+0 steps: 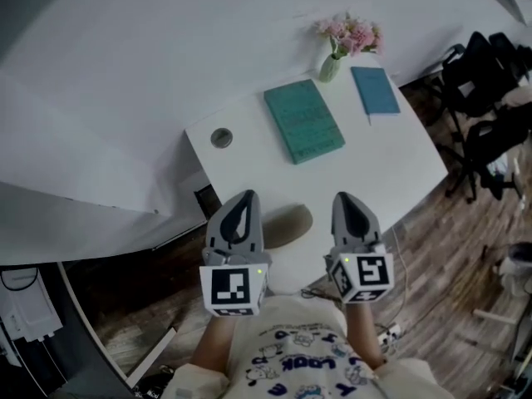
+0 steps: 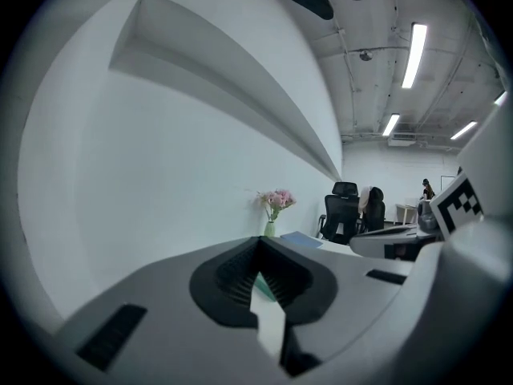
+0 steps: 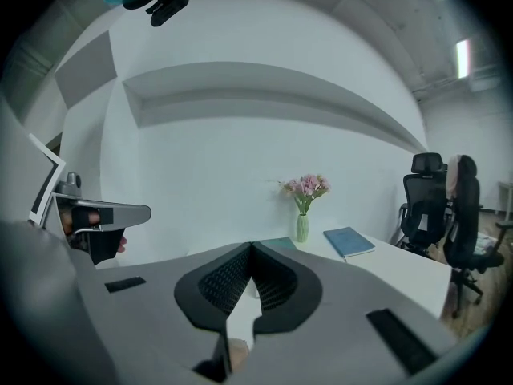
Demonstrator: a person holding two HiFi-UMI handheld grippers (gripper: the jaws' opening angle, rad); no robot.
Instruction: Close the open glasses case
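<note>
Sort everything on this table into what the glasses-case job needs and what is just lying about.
For the job:
glasses case, seen between the two grippers
left gripper, shut and empty
right gripper, shut and empty

Lying about:
green book
blue book
vase of pink flowers
round cable port

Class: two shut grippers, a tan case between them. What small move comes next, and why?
Probably draw both back: the left gripper and right gripper are shut and empty above the table, and the case looks like one low closed oval.
</note>
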